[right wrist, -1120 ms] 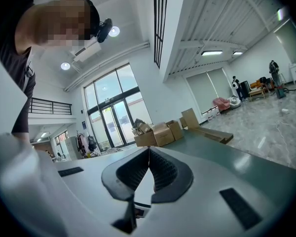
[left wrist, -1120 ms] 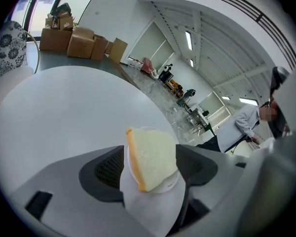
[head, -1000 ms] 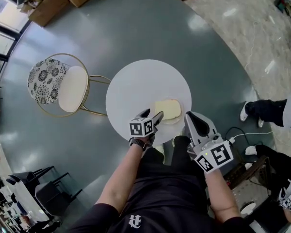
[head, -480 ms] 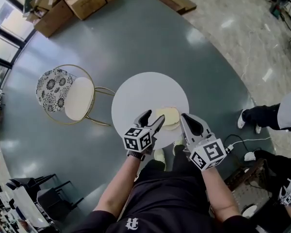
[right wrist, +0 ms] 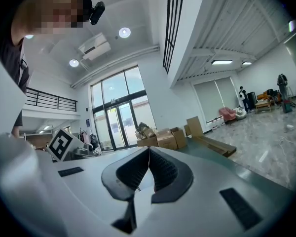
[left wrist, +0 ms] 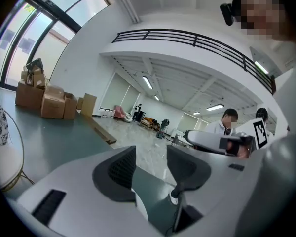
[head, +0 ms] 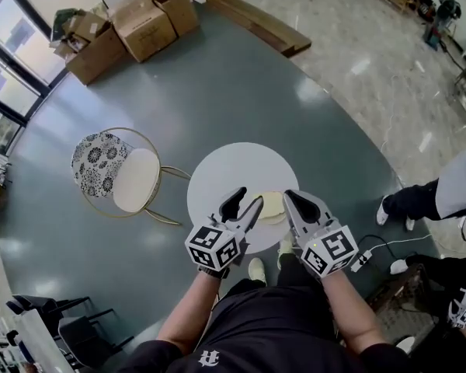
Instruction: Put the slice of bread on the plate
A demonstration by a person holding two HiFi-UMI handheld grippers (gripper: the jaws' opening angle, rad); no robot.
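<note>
A pale slice of bread [head: 269, 203] lies on a small plate [head: 276, 218] at the near edge of the round white table [head: 229, 169]. Both grippers hang high above the table, close to the head camera, and partly cover the plate. My left gripper [head: 244, 205] is just left of the bread; its jaws are closing and the gap between them [left wrist: 150, 158] is empty. My right gripper [head: 290, 200] is just right of the bread with its jaws shut together [right wrist: 149, 158] on nothing. Both gripper views look level across the hall, not at the table.
A gold-framed chair [head: 132, 179] with a flowered back stands left of the table. Cardboard boxes [head: 140, 23] and a long flat board [head: 256, 20] lie far off. A seated person's legs [head: 419, 196] and a power strip [head: 365, 259] are at the right.
Both grippers have risen away from the table toward the head camera, the left one much more. The left jaws have narrowed. The bread stays on the plate.
</note>
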